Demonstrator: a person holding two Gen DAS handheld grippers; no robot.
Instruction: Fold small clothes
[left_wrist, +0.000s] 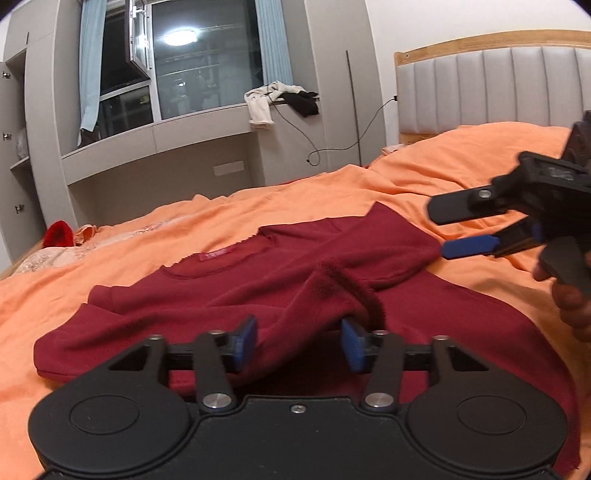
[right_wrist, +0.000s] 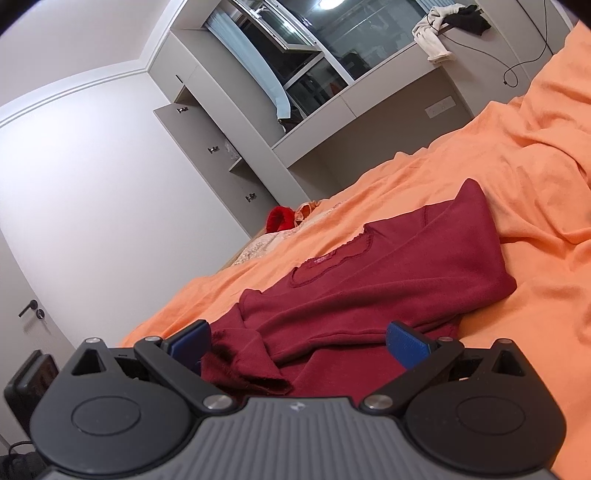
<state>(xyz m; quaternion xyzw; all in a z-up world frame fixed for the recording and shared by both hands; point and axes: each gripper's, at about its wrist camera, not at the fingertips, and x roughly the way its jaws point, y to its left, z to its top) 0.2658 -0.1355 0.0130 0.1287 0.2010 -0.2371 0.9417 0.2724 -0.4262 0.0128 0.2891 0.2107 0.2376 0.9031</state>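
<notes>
A dark red long-sleeved shirt (left_wrist: 207, 295) lies flat on the orange bedspread (left_wrist: 110, 258), neck label up. One sleeve (left_wrist: 325, 291) is folded across its chest. My left gripper (left_wrist: 299, 343) stands open low over the shirt, and the sleeve's cuff end lies loose between its blue pads (left_wrist: 246, 343). At the shirt's right side my right gripper (left_wrist: 443, 229) hovers open, with nothing between its fingers. In the right wrist view the shirt (right_wrist: 388, 266) stretches ahead of the wide-open right gripper (right_wrist: 299, 347), and a folded cuff (right_wrist: 243, 365) lies near its left pad.
A person's hand (left_wrist: 569, 306) holds the right gripper. A padded headboard (left_wrist: 498, 88) stands at the back right. A window ledge holds white and black clothes (left_wrist: 280, 99) and a trailing cable (left_wrist: 332, 144). A red item (left_wrist: 57, 232) lies at the bed's far edge. Wardrobe doors (right_wrist: 207, 155) stand beyond.
</notes>
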